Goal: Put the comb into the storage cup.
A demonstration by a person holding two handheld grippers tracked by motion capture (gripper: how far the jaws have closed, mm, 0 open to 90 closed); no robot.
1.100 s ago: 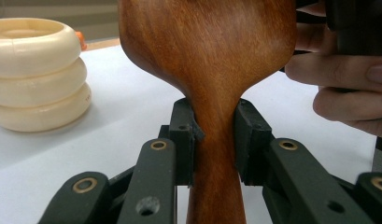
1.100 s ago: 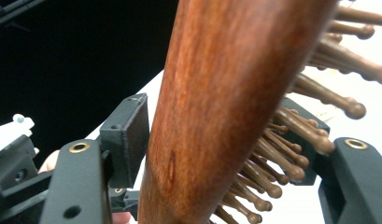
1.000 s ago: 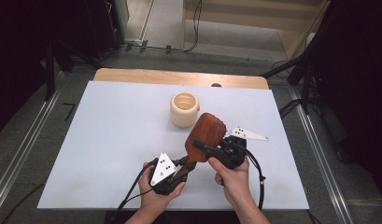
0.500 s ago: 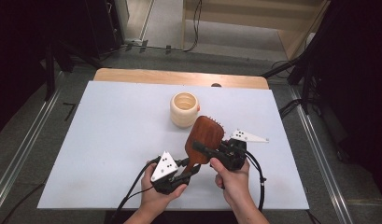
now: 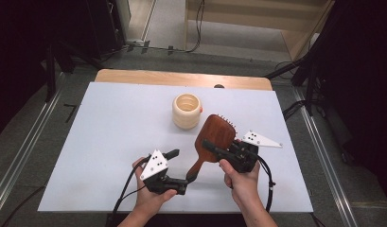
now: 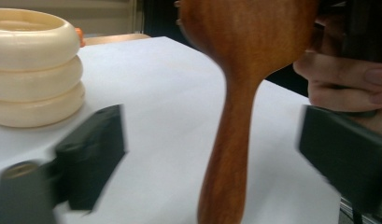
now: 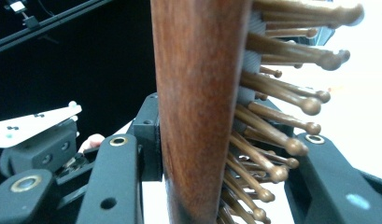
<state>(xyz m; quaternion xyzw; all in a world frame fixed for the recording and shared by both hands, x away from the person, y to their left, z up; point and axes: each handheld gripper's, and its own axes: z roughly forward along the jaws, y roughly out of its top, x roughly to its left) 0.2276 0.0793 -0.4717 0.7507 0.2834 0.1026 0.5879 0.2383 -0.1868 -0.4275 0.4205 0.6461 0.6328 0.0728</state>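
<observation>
White bench top, dim room behind: wooden hairbrush carried between two pairs of tongs.

Hairbrush: reddish, polished wood, oval paddle head and tapering round handle, wooden ball-tipped bristles on the far face; right tongs clamp the head across its thickness, one jaw on the smooth back, the other among the bristles. Left tongs stand parted, the handle running between the jaws without apparent contact. Judged step: handover; closing the left jaws squarely on the narrow handle before the right ones release should prevent slipping on the glossy finish. Beyond both tongs rests a cream ribbed cup, three stacked rounded rings, matte.
</observation>
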